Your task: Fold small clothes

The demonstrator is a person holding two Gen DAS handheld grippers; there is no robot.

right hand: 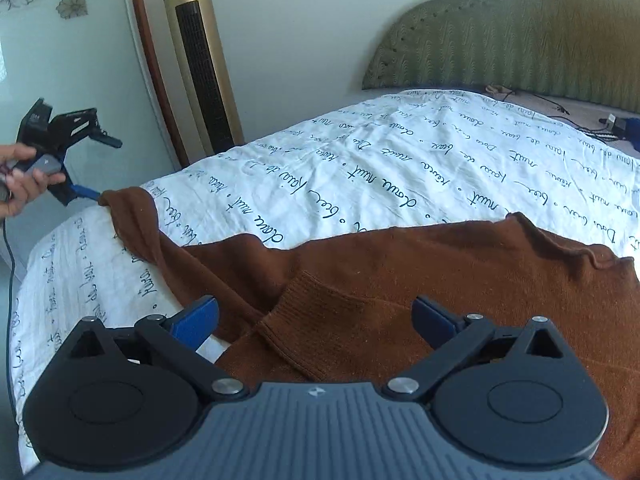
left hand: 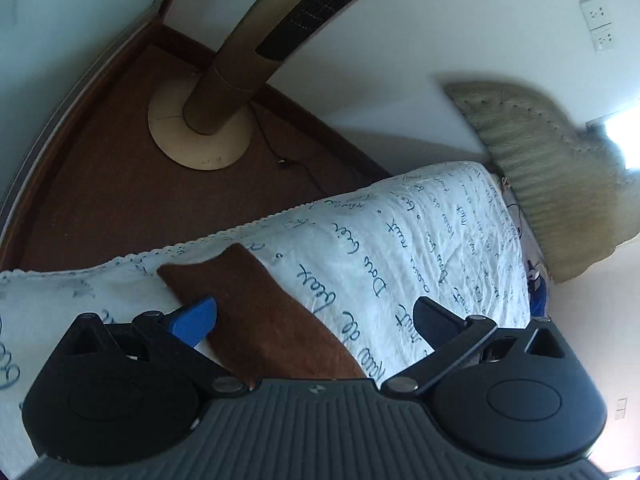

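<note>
- black linkage arms with blue pads sit nearest each lens; the left gripper (left hand: 316, 314) has its jaws spread wide and nothing pinched, with the sleeve of the rust-brown knitted sweater (right hand: 420, 280) lying flat in the gap between its fingers.
- seen from the right wrist view, the left gripper's lower blue finger meets the sleeve cuff (right hand: 110, 196) near the edge of the white quilted bedspread with dark script lettering (right hand: 400, 152); whether it touches is unclear.
- the right gripper (right hand: 316, 316) is also spread wide and empty, poised above the ribbed collar with the sweater body ahead and to its right.
- the sleeve's long axis runs from the cuff at far left toward the right gripper; the body stretches off to the right.
- judgement: to start the fold well, close the left jaws squarely on the cuff, lift only slightly, and carry the sleeve across the body while the right gripper steadies the shoulder so nothing bunches.
</note>
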